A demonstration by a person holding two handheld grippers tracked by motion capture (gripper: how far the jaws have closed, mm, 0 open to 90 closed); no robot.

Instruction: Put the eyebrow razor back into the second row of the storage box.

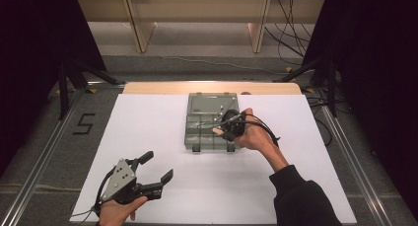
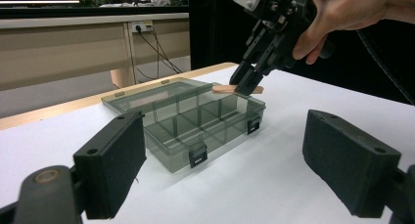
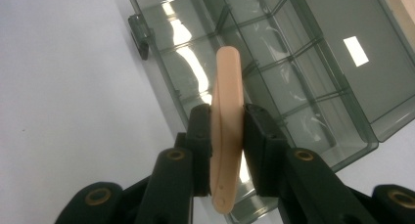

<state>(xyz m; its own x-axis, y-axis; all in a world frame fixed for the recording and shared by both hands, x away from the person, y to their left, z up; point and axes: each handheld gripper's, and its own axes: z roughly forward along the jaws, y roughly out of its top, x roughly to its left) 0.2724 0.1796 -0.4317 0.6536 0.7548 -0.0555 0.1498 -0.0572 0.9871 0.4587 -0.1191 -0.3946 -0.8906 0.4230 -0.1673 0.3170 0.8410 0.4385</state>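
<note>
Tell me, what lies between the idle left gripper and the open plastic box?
Only bare white table. The high view shows nothing between the left gripper and the box.

White sheet [image 1: 162, 137]: covers most of the tabletop, flat.
Wooden table [image 1: 207, 88]: a light strip of its top shows beyond the sheet's far edge.
Figure "5" [image 1: 84, 123]: dark marking on the grey floor, left of the table.
Metal rails [image 1: 47, 152]: run along the floor on both sides of the table.
Wooden furniture legs [image 1: 140, 31]: pale, angled, well behind the table.
Black cables [image 1: 291, 33]: loose on the floor at the far right.
Black tripod legs [image 1: 74, 78]: at the far left, against dark curtains.
Wall socket [image 2: 139, 26]: on a beige panel, cords hanging from it.
</note>
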